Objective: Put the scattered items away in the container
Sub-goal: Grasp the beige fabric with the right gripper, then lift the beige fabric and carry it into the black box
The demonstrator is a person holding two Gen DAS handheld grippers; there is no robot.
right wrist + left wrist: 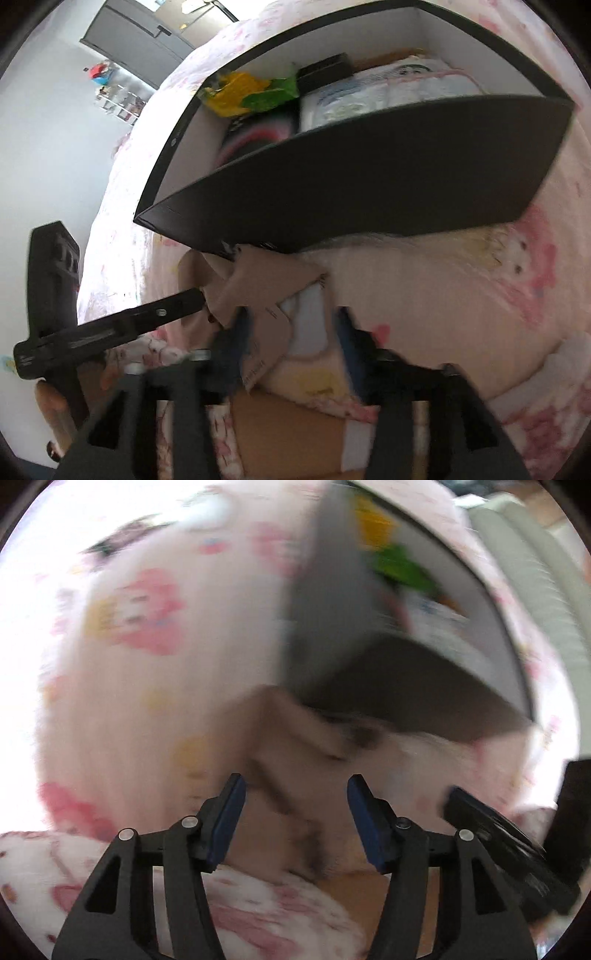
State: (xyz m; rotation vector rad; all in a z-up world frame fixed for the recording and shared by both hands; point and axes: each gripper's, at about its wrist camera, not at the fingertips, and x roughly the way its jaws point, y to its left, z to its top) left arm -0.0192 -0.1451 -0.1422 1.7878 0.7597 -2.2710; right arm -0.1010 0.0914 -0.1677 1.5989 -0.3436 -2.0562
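Both our grippers, left (295,819) and right (288,332), spread their fingers wide around crumpled cardboard (255,291): light, floppy; pinch its folded edge beside the box (369,166).

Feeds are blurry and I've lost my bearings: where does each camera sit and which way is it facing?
Left wrist: on the left claw, aimed steeply down at crumpled brown cardboard on the pink bedsheet; its open fingers show, the right claw at the right edge.
Right wrist: on the right claw, facing down toward the black box; its blurred fingers show, the left claw to the left.
Shared: cardboard, box, bedsheet.
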